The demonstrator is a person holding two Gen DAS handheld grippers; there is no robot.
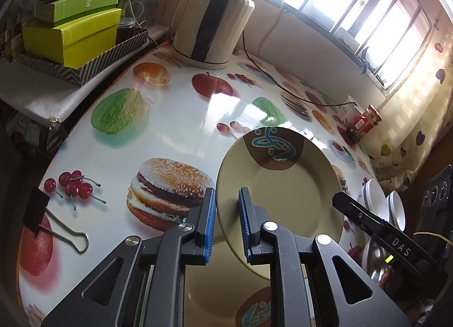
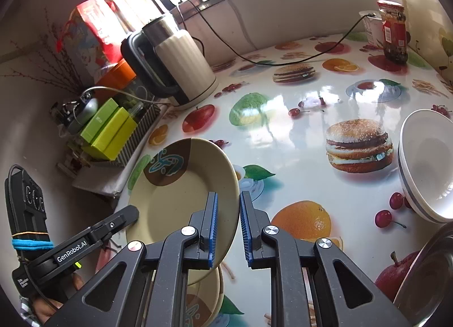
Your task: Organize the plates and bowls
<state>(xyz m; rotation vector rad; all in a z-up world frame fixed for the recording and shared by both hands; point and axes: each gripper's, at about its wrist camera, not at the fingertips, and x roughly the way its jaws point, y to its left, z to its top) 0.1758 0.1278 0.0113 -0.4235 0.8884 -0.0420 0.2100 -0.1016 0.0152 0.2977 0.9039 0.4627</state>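
Note:
A beige plate with a brown patch and a blue motif hangs tilted above the table. My left gripper is shut on its near rim, blue pads on either side of the edge. My right gripper is shut on the opposite rim of the same plate. Each gripper also shows in the other's view: the right gripper at the plate's far side, the left gripper at lower left. A second matching plate lies flat on the table underneath, partly hidden by the fingers.
White bowls and a steel bowl sit at the table's right side. A cream kettle with its cord, green boxes, a red-lidded jar and a binder clip stand around the fruit-print tabletop.

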